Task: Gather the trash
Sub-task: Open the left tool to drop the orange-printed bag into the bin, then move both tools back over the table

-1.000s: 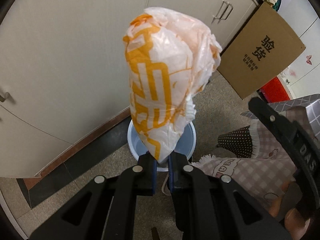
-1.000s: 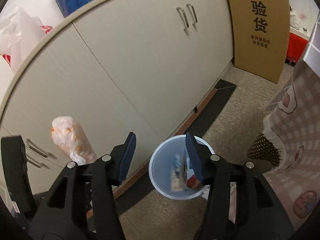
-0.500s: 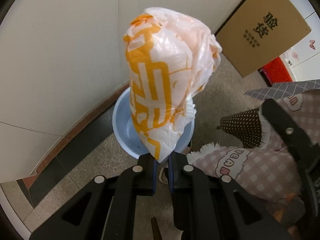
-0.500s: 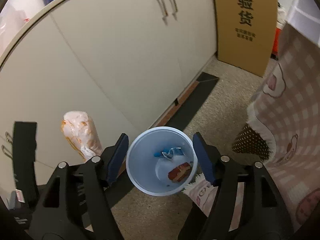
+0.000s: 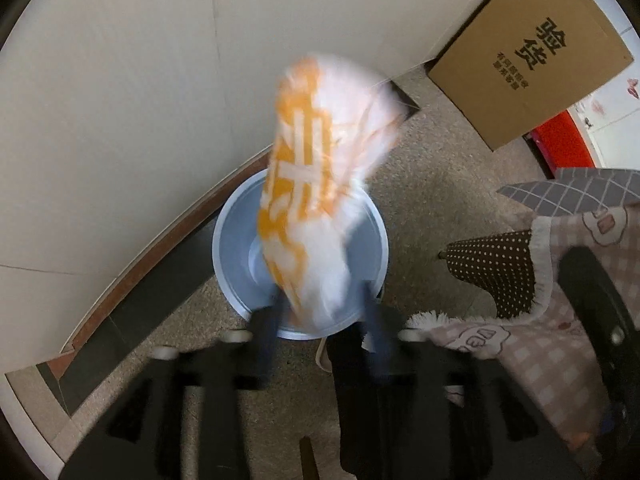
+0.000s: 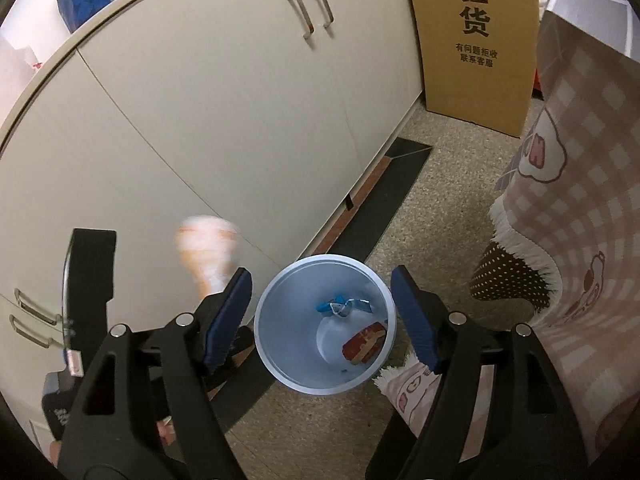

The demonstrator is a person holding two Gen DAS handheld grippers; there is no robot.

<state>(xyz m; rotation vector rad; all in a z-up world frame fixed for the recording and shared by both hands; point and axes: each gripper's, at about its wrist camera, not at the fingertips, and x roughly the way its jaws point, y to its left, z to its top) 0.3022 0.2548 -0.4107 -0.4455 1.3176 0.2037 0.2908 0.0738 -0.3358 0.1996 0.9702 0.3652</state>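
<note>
The left gripper (image 5: 320, 320) has its fingers spread apart, smeared with motion blur, and the bag (image 5: 320, 184) — white plastic with orange print, just as blurred — sits between them, its lower end over the mouth of the bin (image 5: 228, 248); whether either finger touches it I cannot tell. From the right wrist view the bag (image 6: 208, 252) shows as a pale orange smear left of the bin (image 6: 280, 364). The right gripper (image 6: 322, 316) is open too, holding nothing, its blue pads framing the bin's rim from above. Inside the bin lie a blue wrapper (image 6: 340, 306) and a red packet (image 6: 364, 342). The bin stands on speckled floor just beside the cream cabinet (image 6: 240, 100), with a checked cloth (image 6: 572, 240) hanging close on the other side and a cardboard box (image 6: 476, 40) leaning further along the cabinet.
</note>
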